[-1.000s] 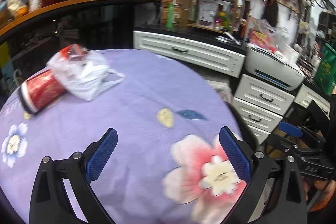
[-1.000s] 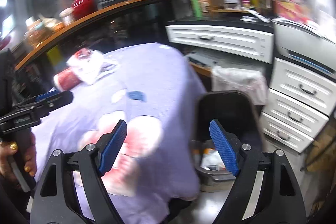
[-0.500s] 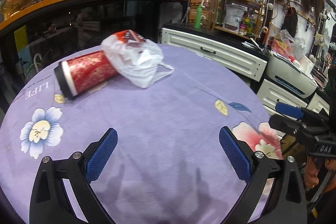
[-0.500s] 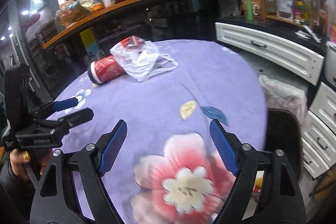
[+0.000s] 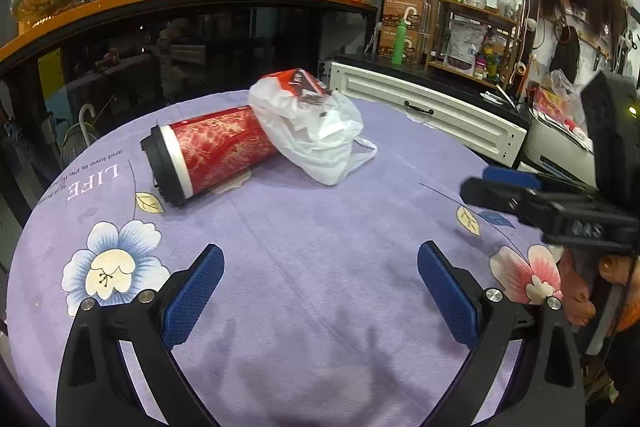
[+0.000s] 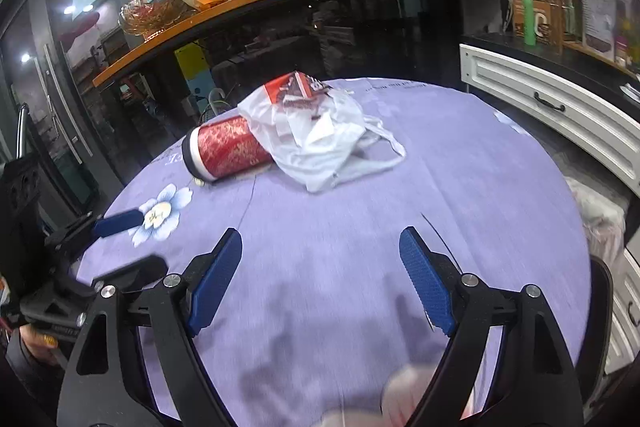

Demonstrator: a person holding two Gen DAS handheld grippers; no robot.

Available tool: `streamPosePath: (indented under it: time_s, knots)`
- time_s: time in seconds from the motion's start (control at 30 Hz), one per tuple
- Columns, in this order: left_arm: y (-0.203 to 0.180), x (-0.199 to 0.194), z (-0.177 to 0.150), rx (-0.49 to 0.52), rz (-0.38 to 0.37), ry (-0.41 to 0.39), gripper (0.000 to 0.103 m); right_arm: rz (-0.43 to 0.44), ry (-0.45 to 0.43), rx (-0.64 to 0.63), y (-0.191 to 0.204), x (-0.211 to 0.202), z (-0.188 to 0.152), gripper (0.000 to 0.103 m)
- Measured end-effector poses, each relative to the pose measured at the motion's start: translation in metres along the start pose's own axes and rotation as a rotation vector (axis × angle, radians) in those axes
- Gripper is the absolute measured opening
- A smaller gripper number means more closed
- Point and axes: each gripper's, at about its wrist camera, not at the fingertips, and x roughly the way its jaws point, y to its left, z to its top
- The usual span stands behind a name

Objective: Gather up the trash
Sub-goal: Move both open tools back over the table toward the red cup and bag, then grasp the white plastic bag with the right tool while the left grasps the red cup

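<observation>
A: Trash first: a white plastic bag [image 5: 316, 135] with a red wrapper [image 5: 294, 83] poking out of its top, slumped against a red canister [image 5: 216, 151] lying on its side. Both sit toward the far edge of the round bench [image 5: 320, 227], on the purple flowered cloth.

B: And the jaws?

A: Both pairs stand wide with nothing between them. The left gripper [image 5: 318, 287] hangs over the near edge; the right gripper [image 6: 320, 267] likewise, a little further round to the right.

B: Which way does the trash lie from each?

A: Ahead and well apart for both. From the left gripper the canister is ahead and to the left and the bag nearly straight ahead. From the right gripper the bag is almost dead ahead, its loose handles [image 6: 376, 147] trailing toward the bench's right edge.

B: The canister's long axis?

A: Roughly across the bench, black-capped end [image 5: 164, 167] toward the left edge, other end tucked under the bag.

B: So who takes what?

A: My guess: the right goes for the bag, whose handles trail on its side; the left is better placed for the canister, closing across its width.
</observation>
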Motion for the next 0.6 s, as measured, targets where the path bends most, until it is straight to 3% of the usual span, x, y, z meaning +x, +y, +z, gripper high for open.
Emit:
streamPosePath:
  time_s: [0.6]
  knots:
    - [0.032, 0.027, 0.01, -0.02, 0.004, 0.017, 0.096, 0.045, 0.026, 0.129, -0.029, 0.104, 0.058, 0.081]
